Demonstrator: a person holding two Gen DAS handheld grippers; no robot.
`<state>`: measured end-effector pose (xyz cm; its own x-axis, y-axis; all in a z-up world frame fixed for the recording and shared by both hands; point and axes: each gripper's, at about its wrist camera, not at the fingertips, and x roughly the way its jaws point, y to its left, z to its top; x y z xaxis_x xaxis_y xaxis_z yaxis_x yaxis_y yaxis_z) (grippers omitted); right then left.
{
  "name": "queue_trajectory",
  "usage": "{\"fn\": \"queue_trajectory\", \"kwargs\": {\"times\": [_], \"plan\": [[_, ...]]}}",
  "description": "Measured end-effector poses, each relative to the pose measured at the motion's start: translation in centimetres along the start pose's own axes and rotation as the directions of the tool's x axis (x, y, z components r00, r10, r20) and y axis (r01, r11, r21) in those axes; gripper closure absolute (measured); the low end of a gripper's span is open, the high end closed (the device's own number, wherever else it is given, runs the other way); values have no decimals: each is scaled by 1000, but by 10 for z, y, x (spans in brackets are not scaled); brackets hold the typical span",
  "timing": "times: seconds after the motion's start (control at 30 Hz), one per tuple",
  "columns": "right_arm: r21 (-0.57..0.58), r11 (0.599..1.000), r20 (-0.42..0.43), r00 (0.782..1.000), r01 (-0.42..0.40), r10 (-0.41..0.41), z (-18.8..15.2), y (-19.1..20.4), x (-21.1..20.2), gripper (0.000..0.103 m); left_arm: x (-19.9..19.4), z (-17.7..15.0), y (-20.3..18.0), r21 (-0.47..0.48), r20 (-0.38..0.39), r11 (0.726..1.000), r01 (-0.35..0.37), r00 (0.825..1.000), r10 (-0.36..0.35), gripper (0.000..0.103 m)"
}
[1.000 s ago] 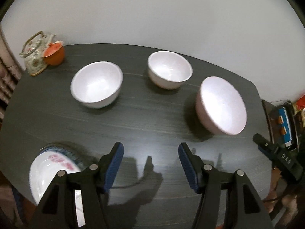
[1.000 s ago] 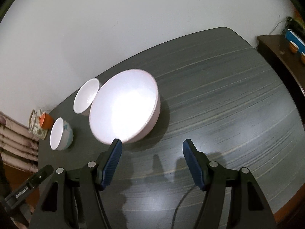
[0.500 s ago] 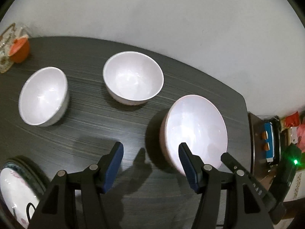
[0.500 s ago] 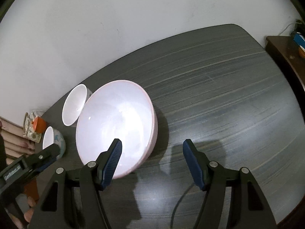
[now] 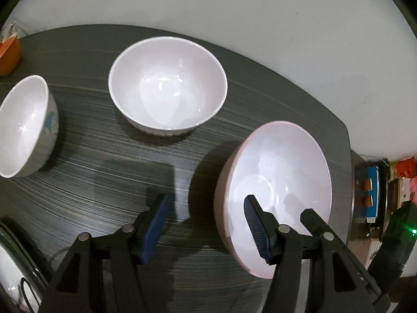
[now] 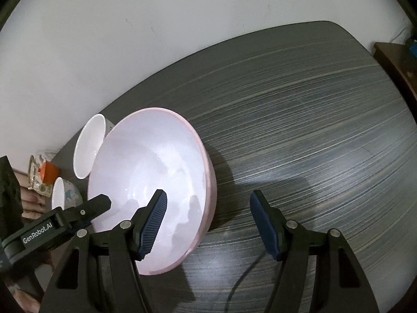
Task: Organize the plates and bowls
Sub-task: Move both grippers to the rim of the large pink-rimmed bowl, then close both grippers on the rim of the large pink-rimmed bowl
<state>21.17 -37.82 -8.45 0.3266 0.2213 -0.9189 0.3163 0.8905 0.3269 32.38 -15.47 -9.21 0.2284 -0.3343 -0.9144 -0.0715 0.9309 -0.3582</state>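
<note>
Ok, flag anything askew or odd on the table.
Nothing stands out. The pink bowl, white bowl and patterned bowl sit upright, unbroken and empty on the table; no spills. Both grippers, left and right, straddle the pink bowl's rim, open.

Home dining area: dark wood-grain surface against plain white wall; white bowls; cluttered side cabinet.
</note>
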Motion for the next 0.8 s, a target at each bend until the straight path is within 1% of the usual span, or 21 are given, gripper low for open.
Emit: {"fn": "queue_trajectory", "kwargs": {"times": [0.03,0.1,0.17,0.2,0.27,0.3,0.33,0.4,0.43,0.5,0.63,0.8], "plan": [[2,1000,5,1000,6,-6,0,0,1,41,2,-1,0,3,-1,1000,2,1000,-2,42],[-1,1000,7,1000,9,-9,0,0,3,46,2,-4,1,15,10,1000,-2,1000,2,42],[-5,1000,9,1000,15,-15,-1,2,6,54,1,-6,-1,35,23,999,-5,1000,4,50],[-7,1000,9,1000,15,-15,-2,2,7,57,1,-7,-2,44,23,999,-8,1000,7,56],[-4,1000,3,1000,13,-13,-3,2,9,71,5,-8,-1,54,9,999,-2,1000,1,66],[-2,1000,-1,1000,10,-10,-4,2,11,75,5,-8,-2,57,2,998,5,1000,-5,72],[-1,1000,-3,1000,8,-8,-5,1,11,80,7,-9,-2,59,-5,998,9,1000,-9,74],[1,1000,-5,1000,-2,2,-6,3,12,83,10,-10,-2,71,-12,997,14,1000,-14,78],[-2,1000,-5,1000,0,0,-6,3,12,87,9,-10,-2,75,-13,997,22,1000,-21,80],[-21,1000,-1,1000,17,-17,-8,8,11,87,8,-10,-2,81,-12,996,31,999,-31,85],[-20,999,-6,1000,26,-26,-11,11,11,87,1,-11,-1,94,2,995,30,1000,-31,85],[-27,999,-6,999,33,-34,-21,19,6,87,-4,-15,1,93,-1,995,32,1000,-32,85]]}}
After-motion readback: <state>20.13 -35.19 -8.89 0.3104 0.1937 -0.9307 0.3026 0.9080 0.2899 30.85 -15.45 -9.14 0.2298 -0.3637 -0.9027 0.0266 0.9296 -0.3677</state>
